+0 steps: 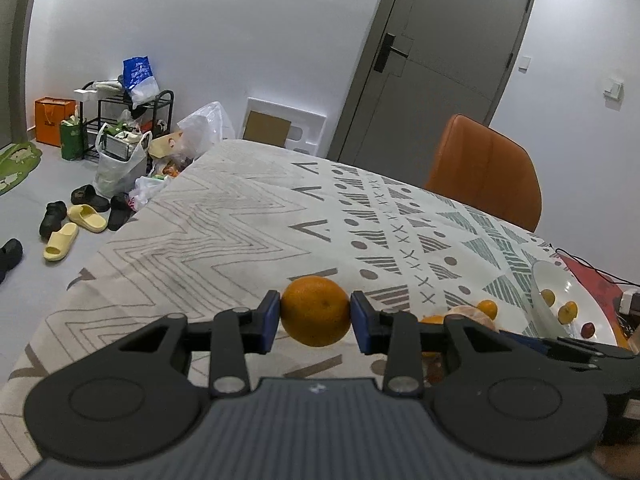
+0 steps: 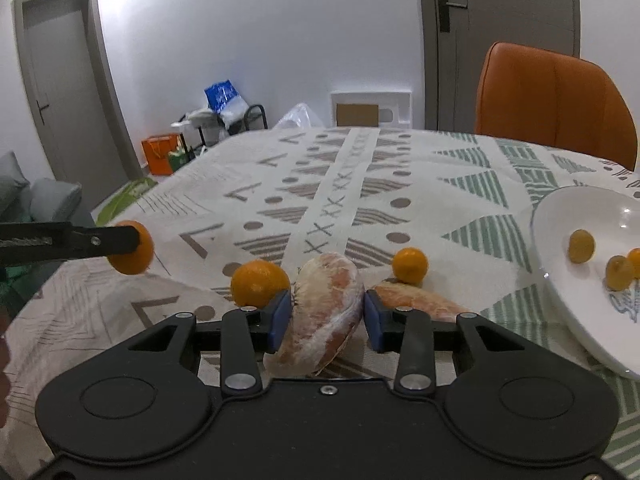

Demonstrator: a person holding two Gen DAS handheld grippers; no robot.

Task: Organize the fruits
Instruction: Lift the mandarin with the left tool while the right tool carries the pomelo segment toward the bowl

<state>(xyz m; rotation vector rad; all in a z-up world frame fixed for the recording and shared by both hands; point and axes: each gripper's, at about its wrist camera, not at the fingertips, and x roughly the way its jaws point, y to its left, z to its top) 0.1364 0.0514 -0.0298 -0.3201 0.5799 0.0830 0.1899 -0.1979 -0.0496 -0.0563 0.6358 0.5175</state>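
Note:
My left gripper is shut on a round orange and holds it above the patterned tablecloth. From the right wrist view that orange hangs at the left, behind a black left finger. My right gripper is shut on a peeled pink pomelo segment. A second segment lies just to its right. One orange and a smaller one rest on the cloth beyond the fingers. A white plate at the right holds small yellow fruits.
An orange chair stands at the table's far side. The plate sits near the table's right end, beside dark cables. Bags, a shoe rack and slippers clutter the floor left of the table.

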